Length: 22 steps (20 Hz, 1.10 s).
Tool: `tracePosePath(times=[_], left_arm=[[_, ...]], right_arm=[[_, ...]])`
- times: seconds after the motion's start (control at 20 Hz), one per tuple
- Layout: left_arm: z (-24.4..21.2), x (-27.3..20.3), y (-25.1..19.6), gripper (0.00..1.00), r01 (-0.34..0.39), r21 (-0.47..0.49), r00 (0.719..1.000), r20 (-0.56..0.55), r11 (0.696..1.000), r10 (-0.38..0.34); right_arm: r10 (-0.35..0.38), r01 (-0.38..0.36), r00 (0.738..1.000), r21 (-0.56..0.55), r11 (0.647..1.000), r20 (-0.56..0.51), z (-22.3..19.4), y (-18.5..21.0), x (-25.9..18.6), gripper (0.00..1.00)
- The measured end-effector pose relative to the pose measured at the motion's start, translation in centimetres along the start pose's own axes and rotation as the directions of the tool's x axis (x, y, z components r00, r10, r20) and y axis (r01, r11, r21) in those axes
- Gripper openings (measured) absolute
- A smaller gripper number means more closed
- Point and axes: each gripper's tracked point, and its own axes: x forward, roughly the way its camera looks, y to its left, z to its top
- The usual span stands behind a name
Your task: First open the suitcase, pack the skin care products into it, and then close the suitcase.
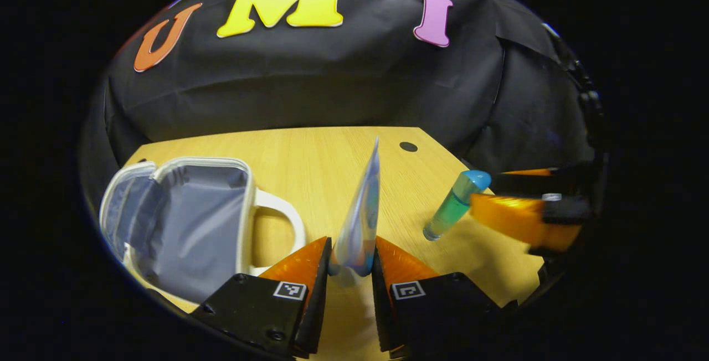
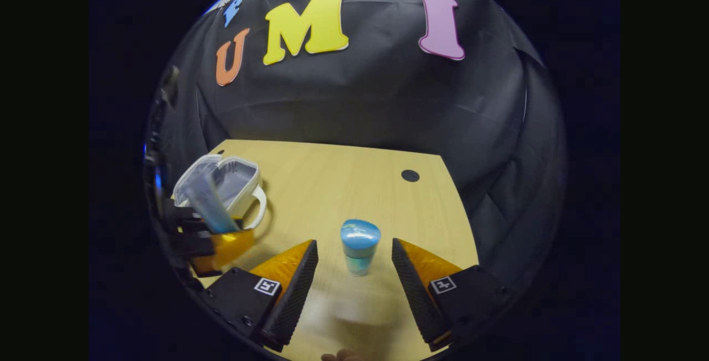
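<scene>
— What is seen of the surface and the room?

— A pale wood-grain tabletop is shown, backed by a black cloth wall that hangs in soft folds. A small dark round hole is set into the tabletop, well ahead of the left claw and a little to its right.

— And the things themselves?

— A small white suitcase lies open ahead and to the left of the left claw, its grey lining exposed and a looped white handle turned toward the claw. A flat, glossy sachet (blue-tinted, tapering to a thin edge at the top) is held upright. A translucent green tube with a rounded blue cap is seen too.

— How are the claws set?

— The left claw is clenched on the sachet, whose lower end is pinched between both fingers. The right claw is spread wide, and the tube stands between its fingers, apart from both; from the left gripper view, whether the tube is touched cannot be told.
</scene>
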Motion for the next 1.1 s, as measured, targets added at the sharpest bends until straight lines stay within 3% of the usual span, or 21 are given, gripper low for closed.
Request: tracePosePath(times=[0.15, 0.3, 0.45, 0.5, 0.6, 0.85, 1.1], left_arm=[[0.8, -4.9, 1.6, 0.42, -0.020, -0.020, 1.000, -0.003, 1.000, 0.020], [1.9, -9.3, 4.6, 0.41, -0.064, -0.008, 0.998, 0.010, 0.998, 0.064], [2.5, -12.5, 7.5, 0.41, -0.105, -0.014, 0.994, 0.026, 0.994, 0.106], [2.6, -13.3, 8.5, 0.41, -0.119, -0.015, 0.993, 0.027, 0.993, 0.119], [2.2, -14.4, 10.1, 0.42, -0.134, -0.012, 0.991, 0.022, 0.991, 0.134], [1.6, -14.4, 14.3, 0.42, -0.136, -0.013, 0.990, 0.017, 0.991, 0.137], [-0.2, -9.4, 19.0, 0.42, -0.139, -0.007, 0.989, -0.045, 0.990, 0.138]], right_arm=[[-0.058, 0.058, 0.998, -0.001, 0.998, -0.024, -1.9, -0.5, 2.8, 0.80], [-0.110, 0.113, 0.991, 0.041, 0.993, -0.075, -4.5, -1.0, 4.9, 0.72], [-0.127, 0.132, 0.990, 0.071, 0.989, -0.064, -4.5, -0.6, 5.3, 0.56], [-0.140, 0.145, 0.988, 0.072, 0.987, -0.065, -4.7, -0.6, 5.4, 0.46], [-0.151, 0.155, 0.987, 0.071, 0.985, -0.061, -4.4, -0.1, 5.4, 0.42], [-0.165, 0.169, 0.984, 0.071, 0.983, -0.062, -4.3, 2.2, 4.0, 0.39], [-0.132, 0.133, 0.991, 0.070, 0.989, -0.014, -2.4, 6.9, -0.6, 0.38]])
